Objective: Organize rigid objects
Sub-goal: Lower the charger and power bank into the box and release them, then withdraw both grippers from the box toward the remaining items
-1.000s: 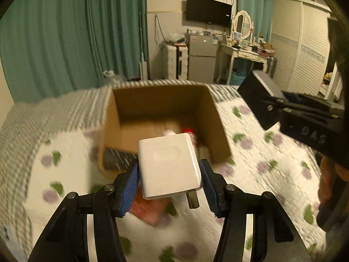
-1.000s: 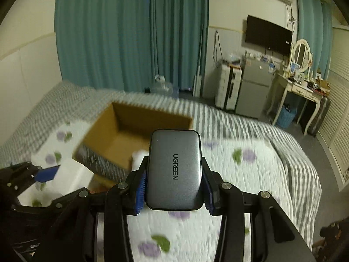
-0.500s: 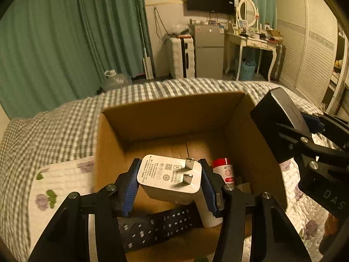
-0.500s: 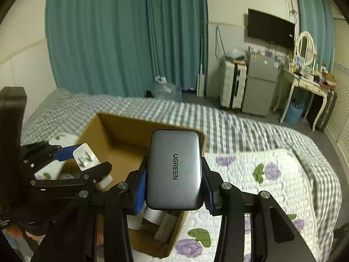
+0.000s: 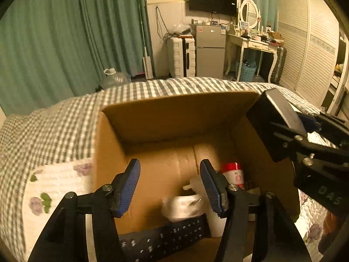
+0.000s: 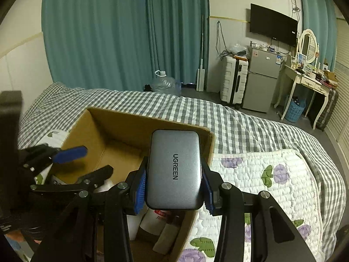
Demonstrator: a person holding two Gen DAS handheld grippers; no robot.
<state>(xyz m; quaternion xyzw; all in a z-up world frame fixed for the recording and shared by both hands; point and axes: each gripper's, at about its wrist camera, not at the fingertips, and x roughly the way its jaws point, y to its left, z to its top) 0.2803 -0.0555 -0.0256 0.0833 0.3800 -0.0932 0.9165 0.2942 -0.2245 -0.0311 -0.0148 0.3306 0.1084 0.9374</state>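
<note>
An open cardboard box (image 5: 174,113) sits on the bed. My left gripper (image 5: 170,185) is open and empty above the box's inside. The white charger plug (image 5: 185,205) lies blurred in the box below it, beside a black remote (image 5: 165,240) and a red-capped white bottle (image 5: 233,174). My right gripper (image 6: 173,185) is shut on a grey UGREEN charger (image 6: 174,168), held over the box's right wall (image 6: 209,144). This charger also shows in the left wrist view (image 5: 274,122). The left gripper shows in the right wrist view (image 6: 82,161).
The box rests on a grey checked blanket (image 6: 240,122) and a white floral quilt (image 6: 272,181). Beyond the bed stand teal curtains (image 6: 122,32), a white suitcase (image 6: 233,80), a small fridge (image 6: 261,78) and a dressing table (image 6: 305,80).
My left gripper has opened and let go of the white charger plug, which has dropped into the box. My right gripper has moved closer over the box with the grey charger.
</note>
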